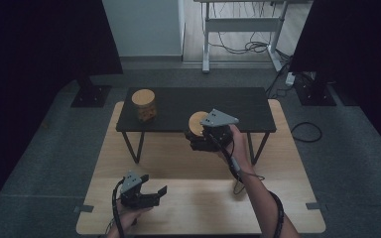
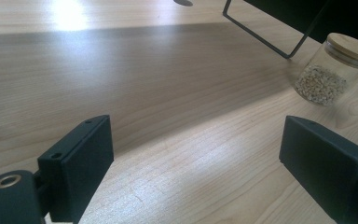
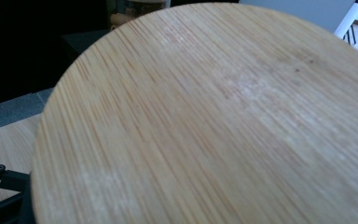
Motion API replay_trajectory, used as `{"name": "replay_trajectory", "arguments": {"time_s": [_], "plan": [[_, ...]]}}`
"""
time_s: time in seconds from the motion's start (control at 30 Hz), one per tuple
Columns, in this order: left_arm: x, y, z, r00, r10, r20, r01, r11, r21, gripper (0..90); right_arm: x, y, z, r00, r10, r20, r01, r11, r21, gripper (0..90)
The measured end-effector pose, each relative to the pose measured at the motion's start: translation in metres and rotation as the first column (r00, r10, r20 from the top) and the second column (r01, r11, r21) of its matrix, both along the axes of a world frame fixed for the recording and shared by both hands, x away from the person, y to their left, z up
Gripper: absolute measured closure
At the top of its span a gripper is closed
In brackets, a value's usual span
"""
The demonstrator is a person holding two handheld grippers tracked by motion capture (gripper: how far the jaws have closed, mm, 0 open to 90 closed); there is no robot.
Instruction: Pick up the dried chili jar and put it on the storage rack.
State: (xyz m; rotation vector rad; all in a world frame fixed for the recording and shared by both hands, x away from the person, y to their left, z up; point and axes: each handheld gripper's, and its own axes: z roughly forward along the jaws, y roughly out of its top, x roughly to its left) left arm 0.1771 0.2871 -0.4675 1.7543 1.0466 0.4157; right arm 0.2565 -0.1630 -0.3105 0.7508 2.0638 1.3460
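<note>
Gripping a glass jar with round bamboo lid [image 1: 197, 124], right tool [image 1: 202, 140] clamped on it. Left tool [image 1: 151, 194] wide open, empty, above the light wooden desk [image 1: 198, 208].

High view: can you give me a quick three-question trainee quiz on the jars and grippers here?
1. True or false: the left gripper holds a jar.
2. Which gripper has its fingers closed on the bamboo-lidded jar: A, the left gripper, or B, the right gripper?
3. What does the other jar stand on?
Key: 1 false; 2 B; 3 the black shelf.
</note>
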Motion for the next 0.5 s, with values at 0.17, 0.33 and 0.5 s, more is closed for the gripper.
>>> {"name": "replay_trajectory", "arguments": {"time_s": [0.17,0.33,0.5], "plan": [[-0.001,0.001,0.001,1.0,0.003,0.005,-0.003,1.0,-0.002,9.4,0.007,0.001,0.002,0.9999,0.002,-0.01,-0.002,0.9999,-0.011,23.9],[0.0,0.001,0.001,1.0,0.004,0.004,-0.004,1.0,0.0,9.4,0.012,0.001,0.003,0.9999,0.0,-0.011,0.0,0.9998,-0.019,23.9],[-0.001,0.001,0.001,1.0,0.004,0.006,-0.004,1.0,-0.003,9.4,0.019,-0.002,0.003,0.9999,-0.003,-0.01,0.003,0.9999,-0.014,23.9]]}}
